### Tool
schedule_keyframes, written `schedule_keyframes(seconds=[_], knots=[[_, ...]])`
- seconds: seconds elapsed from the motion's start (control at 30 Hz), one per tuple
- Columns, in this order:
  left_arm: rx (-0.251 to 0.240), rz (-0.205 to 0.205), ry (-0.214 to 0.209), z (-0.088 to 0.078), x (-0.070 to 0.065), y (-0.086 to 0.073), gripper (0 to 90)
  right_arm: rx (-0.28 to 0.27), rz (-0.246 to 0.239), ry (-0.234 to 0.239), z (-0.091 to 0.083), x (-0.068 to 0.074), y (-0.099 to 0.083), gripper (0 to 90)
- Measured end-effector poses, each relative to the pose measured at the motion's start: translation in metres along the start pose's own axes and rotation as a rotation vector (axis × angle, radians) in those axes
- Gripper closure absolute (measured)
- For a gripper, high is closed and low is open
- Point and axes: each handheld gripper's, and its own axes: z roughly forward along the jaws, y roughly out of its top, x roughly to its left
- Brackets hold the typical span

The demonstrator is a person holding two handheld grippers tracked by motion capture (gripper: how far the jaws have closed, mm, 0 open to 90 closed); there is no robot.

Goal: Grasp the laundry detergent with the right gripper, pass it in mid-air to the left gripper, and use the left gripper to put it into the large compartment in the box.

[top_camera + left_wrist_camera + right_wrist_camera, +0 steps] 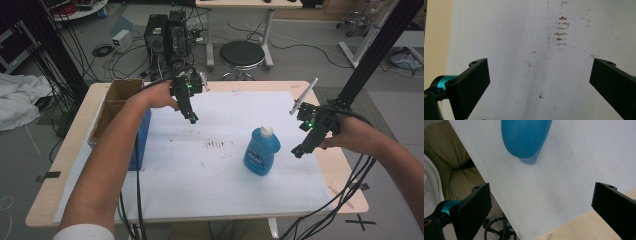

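Blue bottle (261, 151) stands upright near the table's right edge; right gripper (306, 141), jaws wide like the left gripper's (190, 116), should probably approach level.

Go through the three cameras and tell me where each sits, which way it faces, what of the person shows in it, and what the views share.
High view: above the person's side, facing forward and down on the table; both forearms, left tool, right tool.
Left gripper view: rides the left tool, facing down on the stained white sheet; its open black jaws.
Right gripper view: rides the right tool, facing the blue bottle and the sheet's edge; its open jaws.
Shared: bottle and sheet, high and right; brown stain, high and left.
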Motion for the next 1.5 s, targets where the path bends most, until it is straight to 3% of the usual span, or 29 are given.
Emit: schedule_keyframes(seconds=[0.07, 0.2, 0.4, 0.53, 0.83, 1.5], knots=[[-0.004, -0.006, -0.001, -0.001, -0.001, 0.0, 2.9, 0.005, 0.054, 0.0, 0.005, 0.001, -0.002, 2.0], [-0.005, -0.008, 0.001, -0.001, -0.001, -0.001, 2.9, -0.008, 0.104, 0.005, 0.013, 0.003, -0.004, 2.0], [-0.01, -0.006, -0.007, 0.002, -0.002, -0.004, 2.9, -0.105, 0.172, 0.035, 0.021, 0.007, -0.011, 2.0], [-0.013, -0.015, -0.008, 0.003, -0.002, -0.005, 2.9, -0.161, 0.196, 0.025, 0.029, 0.009, -0.016, 2.0], [-0.009, -0.003, -0.014, 0.006, -0.002, -0.005, 2.9, -0.34, 0.215, 0.002, 0.043, 0.015, -0.031, 1.9], [-0.001, 0.007, -0.014, 0.008, -0.004, -0.005, 2.9, -0.564, 0.232, -0.009, 0.074, 0.027, -0.051, 1.9]])
